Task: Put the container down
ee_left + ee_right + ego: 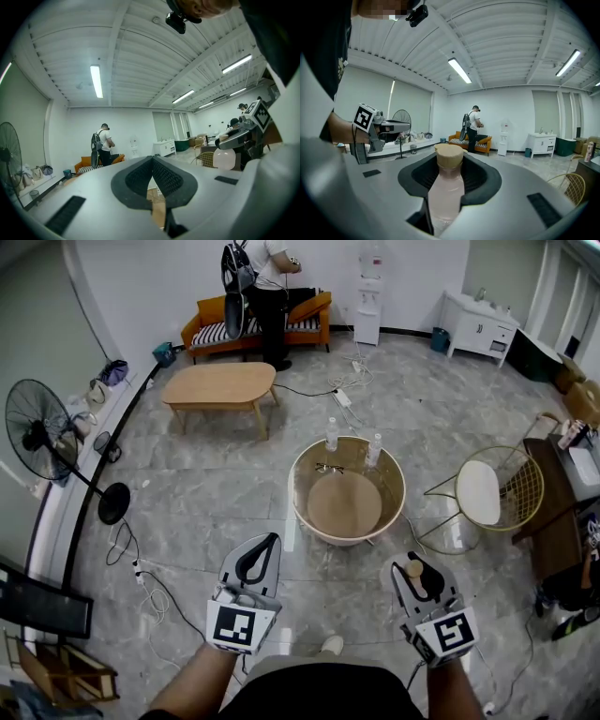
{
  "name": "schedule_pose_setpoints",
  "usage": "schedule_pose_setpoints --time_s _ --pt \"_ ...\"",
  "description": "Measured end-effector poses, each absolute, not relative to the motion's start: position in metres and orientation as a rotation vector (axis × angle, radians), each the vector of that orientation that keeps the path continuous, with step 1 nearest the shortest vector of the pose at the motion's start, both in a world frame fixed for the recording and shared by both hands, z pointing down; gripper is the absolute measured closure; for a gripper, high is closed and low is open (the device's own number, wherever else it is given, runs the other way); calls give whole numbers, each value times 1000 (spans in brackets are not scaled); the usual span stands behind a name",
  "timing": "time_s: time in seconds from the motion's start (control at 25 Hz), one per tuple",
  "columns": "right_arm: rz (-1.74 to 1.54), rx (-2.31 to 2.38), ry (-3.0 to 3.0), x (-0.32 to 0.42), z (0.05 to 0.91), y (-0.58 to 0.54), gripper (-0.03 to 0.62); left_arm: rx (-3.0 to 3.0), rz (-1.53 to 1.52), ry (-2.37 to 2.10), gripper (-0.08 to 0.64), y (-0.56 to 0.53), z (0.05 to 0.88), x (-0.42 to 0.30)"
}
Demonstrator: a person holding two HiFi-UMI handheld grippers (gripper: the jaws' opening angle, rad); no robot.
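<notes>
Marble floor point(202, 512) is ringing the centre-frame table point(293, 486). My right gripper point(418, 579) is pinching a corked bottle point(446, 187) just under its cork, probably slick and fragile. My left gripper point(260, 557) is sitting closed, empty.

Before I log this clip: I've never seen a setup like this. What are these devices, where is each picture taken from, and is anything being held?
There is no robot here. A person holds a two-jaw gripper in each hand. The head view comes from a camera on the person's head, looking steeply down. The other two cameras ride on the grippers and look along their jaws. The left gripper has its jaws together with nothing between them. The right gripper is clamped on a pale pink bottle with a tan cap, held in the air. Ahead stands a round wood-rimmed table. On it are a clear plastic bottle, a second one and a pair of spectacles.
</notes>
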State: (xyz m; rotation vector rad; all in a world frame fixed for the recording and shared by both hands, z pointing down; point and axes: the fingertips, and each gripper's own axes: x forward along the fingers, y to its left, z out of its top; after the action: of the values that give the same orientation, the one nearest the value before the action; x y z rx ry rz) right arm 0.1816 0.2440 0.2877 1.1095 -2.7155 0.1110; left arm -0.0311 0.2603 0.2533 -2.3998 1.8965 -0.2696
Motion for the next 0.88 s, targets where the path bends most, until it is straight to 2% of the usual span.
schedule_pose_setpoints --time_s 0.88 --pt "108 1170 -2702 193 292 207 447 -2428 -287 1841 545 226 260 -22"
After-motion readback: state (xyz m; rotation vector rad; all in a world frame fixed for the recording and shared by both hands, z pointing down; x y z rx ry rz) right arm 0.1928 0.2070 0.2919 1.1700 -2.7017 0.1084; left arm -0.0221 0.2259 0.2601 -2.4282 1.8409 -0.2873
